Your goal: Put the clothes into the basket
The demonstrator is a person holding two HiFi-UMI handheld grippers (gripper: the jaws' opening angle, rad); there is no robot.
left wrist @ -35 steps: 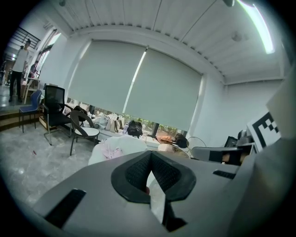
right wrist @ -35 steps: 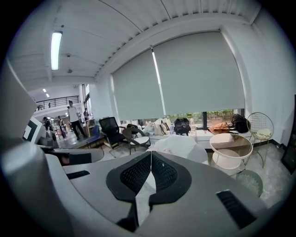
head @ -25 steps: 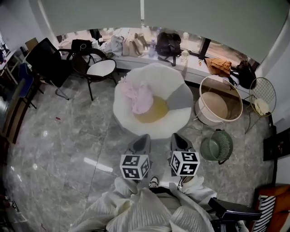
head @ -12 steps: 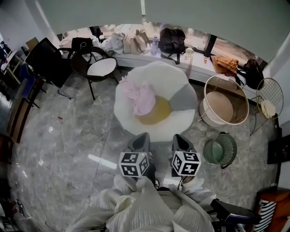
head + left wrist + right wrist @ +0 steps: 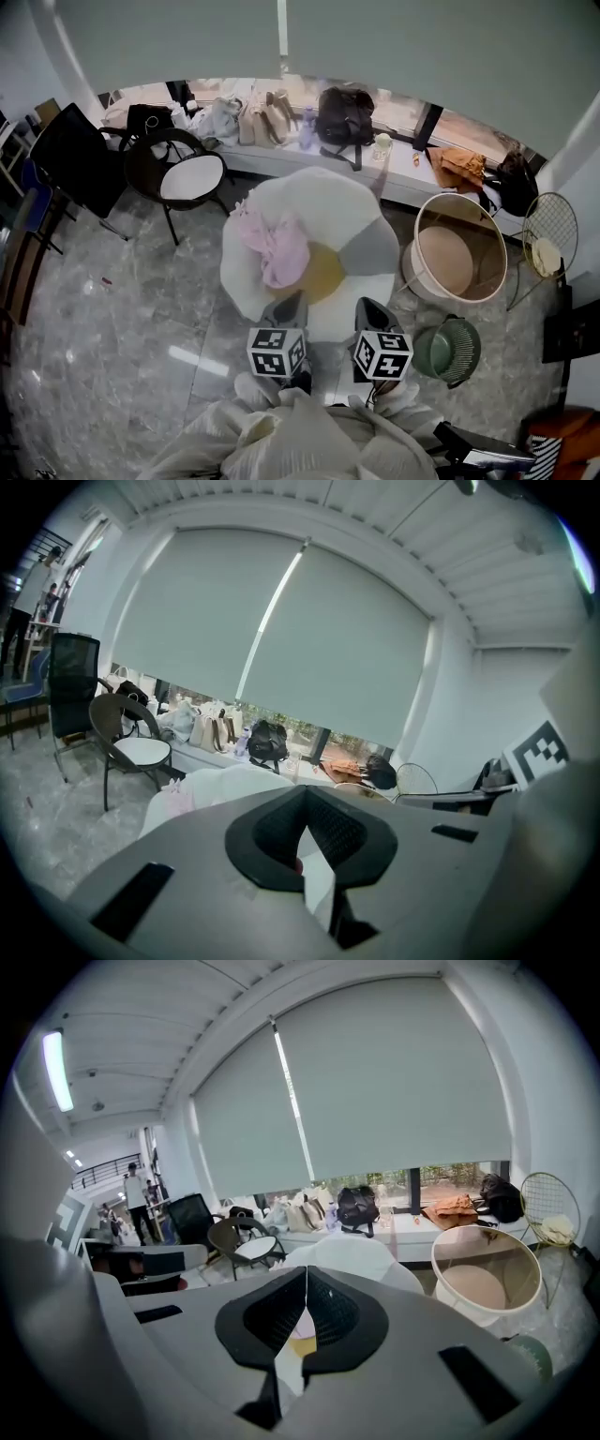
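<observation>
Grey marble floor carries a white round seat [image 5: 319,202], with the basket [image 5: 448,262] just right of it, mouth upward. Pink clothes [image 5: 270,246] lie heaped on the seat, their long axis running far-left to near-right. I see my left gripper [image 5: 294,299] and right gripper [image 5: 365,304] pressed together, empty.

L gripper [image 5: 292,305] & R gripper [image 5: 368,309] are hanging side by side, a little apart, low in the middle of the head view. Both are pointing fwd and tilting slightly down. Both pairs of jaws are pressing together, tips meeting, w/ nothing btwn them. Arms in pale ribbed sleeves [image 5: 281,441] are reaching in from the bottom edge, close together.
</observation>
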